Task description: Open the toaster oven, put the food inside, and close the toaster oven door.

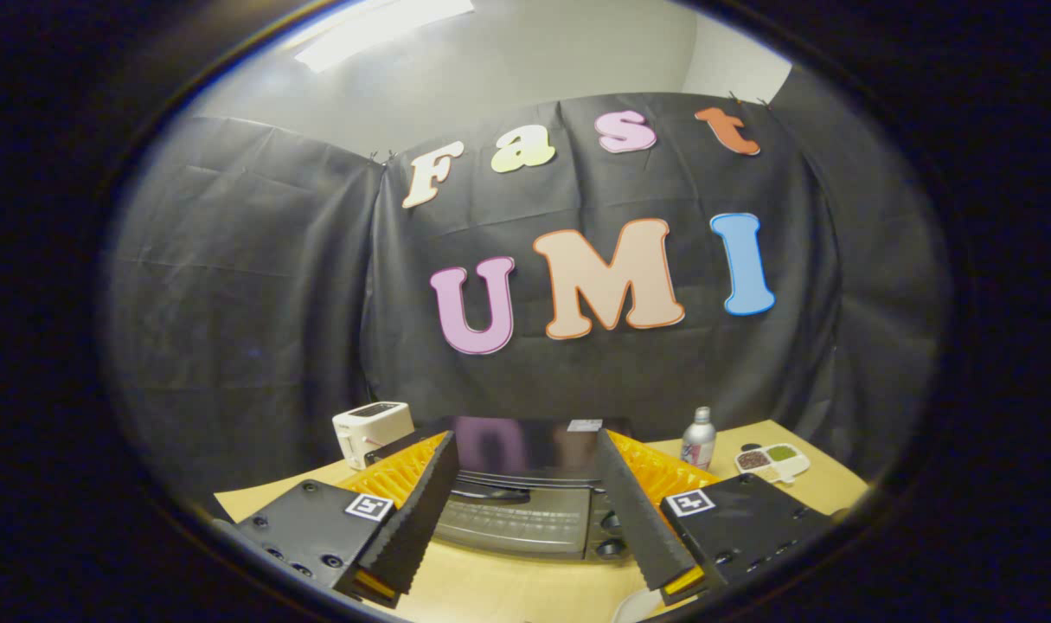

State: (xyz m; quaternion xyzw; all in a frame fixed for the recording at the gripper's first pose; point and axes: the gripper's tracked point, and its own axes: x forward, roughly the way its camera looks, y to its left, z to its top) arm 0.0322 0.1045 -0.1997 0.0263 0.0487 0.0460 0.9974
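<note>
The toaster oven point(525, 493) stands on the wooden table just ahead of my fingers, seen from above and in front. Its dark glossy top faces me, its glass door with a handle bar point(525, 481) is closed, and knobs point(610, 523) sit at its right. My gripper point(525, 554) is open, with its two fingers spread wide to either side of the oven's front and nothing between them. A sliver of a white plate point(636, 607) shows near the right finger's tip; whatever lies on it is hidden.
A white slot toaster point(371, 430) stands behind the oven on the left. On the right are a silver bottle point(699, 438) and a white divided dish point(772, 461) with dark and green contents. The wooden table point(828, 484) ends close to the black cloth wall.
</note>
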